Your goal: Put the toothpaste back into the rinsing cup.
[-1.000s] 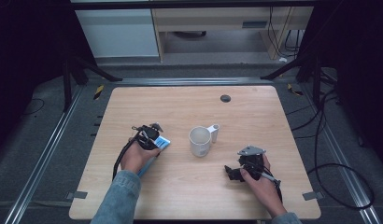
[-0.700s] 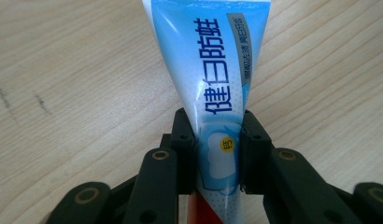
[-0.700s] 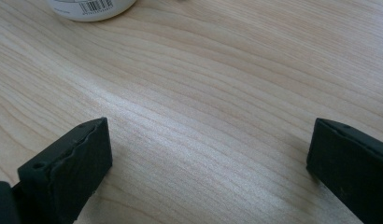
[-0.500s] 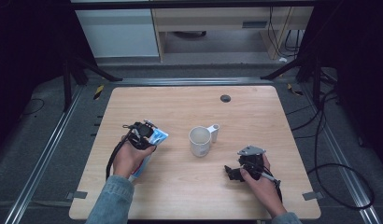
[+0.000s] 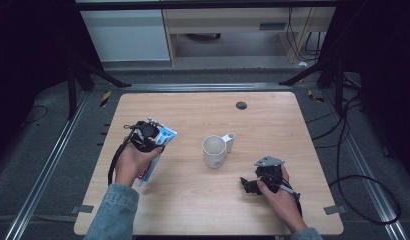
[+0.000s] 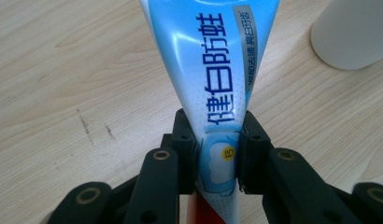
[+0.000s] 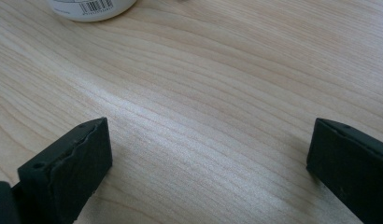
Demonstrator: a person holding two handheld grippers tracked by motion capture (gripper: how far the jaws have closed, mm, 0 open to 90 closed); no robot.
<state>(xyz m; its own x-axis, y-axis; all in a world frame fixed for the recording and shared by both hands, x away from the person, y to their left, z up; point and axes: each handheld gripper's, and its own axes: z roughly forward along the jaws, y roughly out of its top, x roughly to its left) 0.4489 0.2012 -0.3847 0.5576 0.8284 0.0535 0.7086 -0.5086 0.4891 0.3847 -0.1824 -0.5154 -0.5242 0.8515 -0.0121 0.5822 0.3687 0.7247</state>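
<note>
The left gripper point(image 5: 149, 134), at the left of the high view, is clamped on a light-blue and white plastic toothpaste tube with a red lower end point(image 5: 154, 156). In the left gripper view its two black jaws pinch the tube point(image 6: 213, 70) low on the body, near where blue gives way to red, and the wide crimped end runs off the top of the frame. The tube sits above the pale wooden table point(image 5: 193, 210), left of a white ceramic mug with a side handle point(image 5: 214, 151) at the centre of the high view.

The hold looks like the weak point. The jaws squeeze a soft, tapering, glossy body, so the tube could slide or swing between them, and a harder squeeze might push paste toward the cap. If the tube is meant for the mug, its long free end could catch the rim and tip the mug over, since nothing steadies it.

The right gripper point(image 5: 253, 184), at the lower right of the high view, has its jaws spread wide with bare wood between them in the right gripper view. It lies low and apart from the mug, so it could not brace it quickly.

Writing: large dark-blue Chinese characters run along the tube, which I read as 健白防蛀, with a smaller line on a grey strip beside them that is too fine to be sure of. A small yellow round mark sits between the jaws. A barcode label shows on a white base point(image 7: 94, 7) at the top left of the right gripper view, probably the mug's foot.
</note>
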